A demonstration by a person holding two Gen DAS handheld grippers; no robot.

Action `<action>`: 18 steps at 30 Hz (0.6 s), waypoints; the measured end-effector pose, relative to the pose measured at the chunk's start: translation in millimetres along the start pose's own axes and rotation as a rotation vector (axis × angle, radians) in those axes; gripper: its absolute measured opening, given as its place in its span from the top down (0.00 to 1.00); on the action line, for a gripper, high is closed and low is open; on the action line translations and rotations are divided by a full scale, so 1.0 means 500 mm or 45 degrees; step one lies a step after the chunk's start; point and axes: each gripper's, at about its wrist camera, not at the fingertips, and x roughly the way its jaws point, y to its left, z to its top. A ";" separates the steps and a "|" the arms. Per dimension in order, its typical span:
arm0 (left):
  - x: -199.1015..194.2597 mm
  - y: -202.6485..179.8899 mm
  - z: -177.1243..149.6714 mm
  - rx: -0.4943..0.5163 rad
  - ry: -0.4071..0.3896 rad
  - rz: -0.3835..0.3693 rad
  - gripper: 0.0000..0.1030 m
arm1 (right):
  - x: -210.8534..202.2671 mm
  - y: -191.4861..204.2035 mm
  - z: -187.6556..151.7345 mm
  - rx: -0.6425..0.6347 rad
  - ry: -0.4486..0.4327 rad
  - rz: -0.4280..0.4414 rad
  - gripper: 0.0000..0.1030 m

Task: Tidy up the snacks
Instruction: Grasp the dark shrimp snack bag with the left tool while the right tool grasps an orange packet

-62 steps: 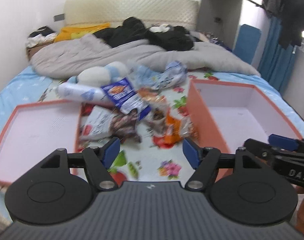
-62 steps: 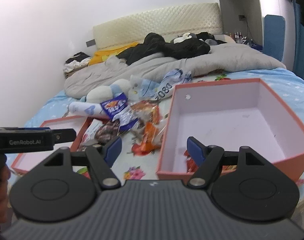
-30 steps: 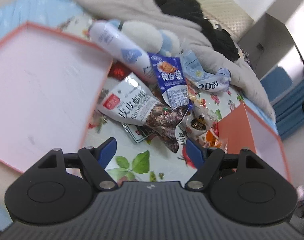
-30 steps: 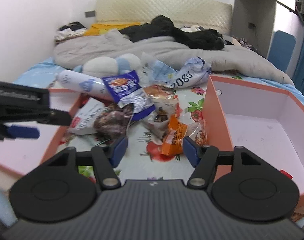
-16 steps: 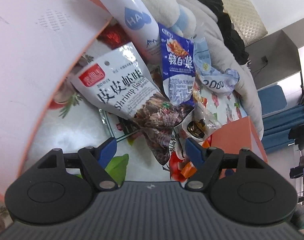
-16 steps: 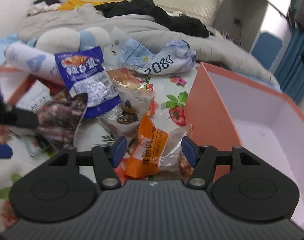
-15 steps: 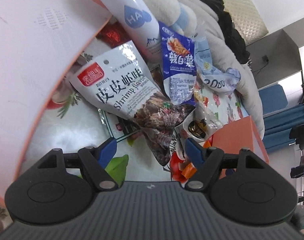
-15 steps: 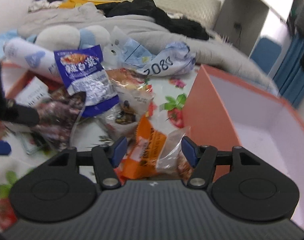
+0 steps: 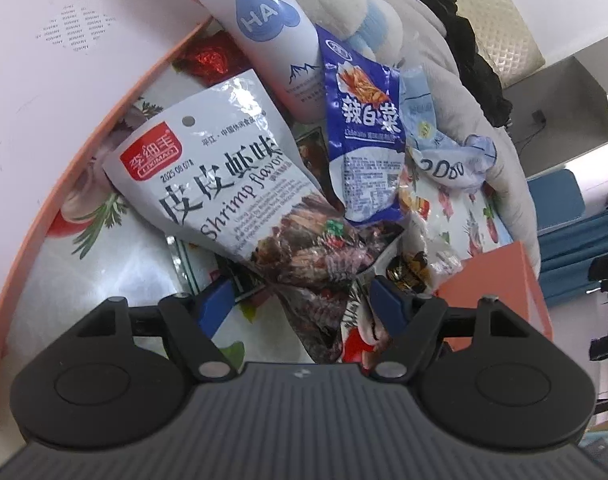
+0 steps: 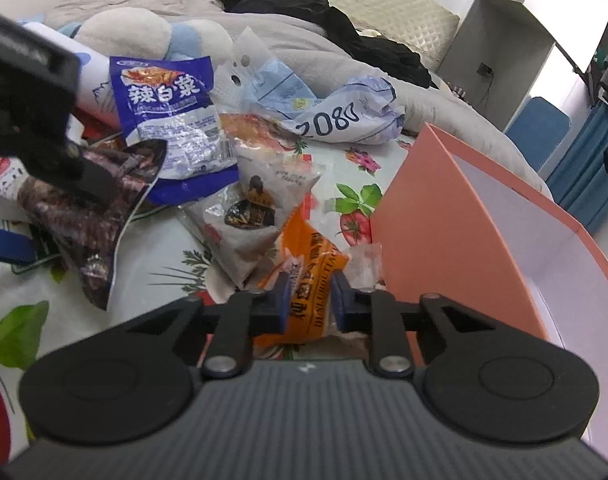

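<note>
Both grippers lowered onto snack pile since earlier frames; right gripper [image 10: 307, 300] narrowed from spread to pinched on orange packet [image 10: 309, 270], just beside orange box [image 10: 436, 216]. Left gripper [image 9: 300, 294] spread wide, straddling lower end of shrimp bag [image 9: 224, 184].
Shrimp bag: largest; light, crinkly, slippery film judged; flat seam edge best held. Read: "Shrimp flavor", "2025 08 07".
Blue pouch [image 9: 364, 128]: Chinese characters.
White bottle [image 9: 272, 36]: "HA".
Crumpled wrapper [image 10: 344, 116]: "2080".
</note>
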 end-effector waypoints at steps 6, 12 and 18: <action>0.019 0.004 -0.004 -0.009 -0.002 0.008 0.48 | -0.011 -0.001 0.003 0.010 -0.017 0.027 0.90; 0.000 -0.002 -0.010 0.047 -0.028 -0.012 0.68 | -0.035 -0.020 0.005 0.055 -0.022 0.083 0.92; -0.054 -0.011 -0.028 0.151 -0.050 0.014 0.74 | -0.080 -0.023 -0.006 0.060 -0.033 0.151 0.94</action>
